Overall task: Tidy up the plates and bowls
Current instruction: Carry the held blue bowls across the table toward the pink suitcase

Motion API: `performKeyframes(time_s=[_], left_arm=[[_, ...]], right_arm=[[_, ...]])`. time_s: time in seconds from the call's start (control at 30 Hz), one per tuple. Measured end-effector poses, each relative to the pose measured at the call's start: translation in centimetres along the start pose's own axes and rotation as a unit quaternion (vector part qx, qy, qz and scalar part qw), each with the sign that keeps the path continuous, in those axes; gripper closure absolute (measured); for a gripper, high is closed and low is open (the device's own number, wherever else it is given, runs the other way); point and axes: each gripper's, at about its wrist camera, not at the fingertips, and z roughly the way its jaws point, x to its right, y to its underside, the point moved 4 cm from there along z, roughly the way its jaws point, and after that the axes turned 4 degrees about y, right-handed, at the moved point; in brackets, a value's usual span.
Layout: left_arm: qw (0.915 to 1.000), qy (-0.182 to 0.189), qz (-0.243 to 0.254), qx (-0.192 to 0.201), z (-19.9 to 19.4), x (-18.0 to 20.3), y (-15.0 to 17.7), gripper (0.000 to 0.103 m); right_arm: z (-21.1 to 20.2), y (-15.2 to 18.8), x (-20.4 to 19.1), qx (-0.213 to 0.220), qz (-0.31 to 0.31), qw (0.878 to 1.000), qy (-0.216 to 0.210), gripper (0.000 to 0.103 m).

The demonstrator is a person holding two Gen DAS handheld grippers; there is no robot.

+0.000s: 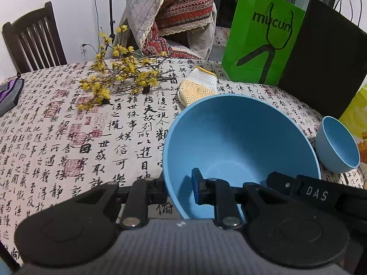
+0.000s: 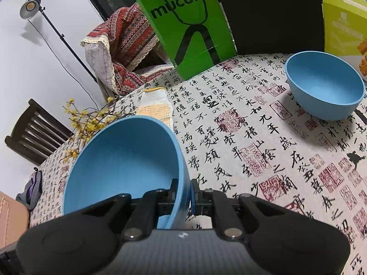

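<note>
While both of my grippers clamp the large blue bowl [image 1: 238, 137], it hangs tilted above the table [image 1: 57, 137], its opening turned toward the cameras. My left gripper [image 1: 180, 189] is closed on the wall at one side of the rim, one finger inside the bowl and one outside. My right gripper [image 2: 183, 194] is closed on the opposite wall in the same manner; its arm enters the left view at the lower right edge. The interior of the held bowl is empty.

A smaller blue bowl [image 2: 325, 87] stands upright on the tablecloth, well apart from the held one, toward the paper bags. Its interior is also empty.

Count: two blue bowls, one held and one standing. No plate is identifiable in either view.

Behind the bowls stand a green paper bag [image 1: 263, 36], a black bag [image 1: 325, 64] just beside it, and a yellow-green bag [image 2: 344, 23] cut off by the frame edge. An orange item at the right edge is too cropped to identify.

A knitted glove [image 1: 199, 87] lies near the far rim of the held bowl, partly hidden by it. A branch with yellow flowers [image 1: 119, 75] lies beside the glove. A grey and purple pouch [image 1: 10, 94] is cut off at the table edge.
</note>
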Motion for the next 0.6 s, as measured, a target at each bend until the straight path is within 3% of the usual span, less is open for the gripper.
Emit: performKeyframes(time_s=[0.6], left_arm=[[0.9997,-0.007,-0.011,0.021,-5.3,-2.5,2.4,0.084]], right_arm=[[-3.3,4.0,-2.0,0.004,-0.010,1.000,-0.015,0.095]])
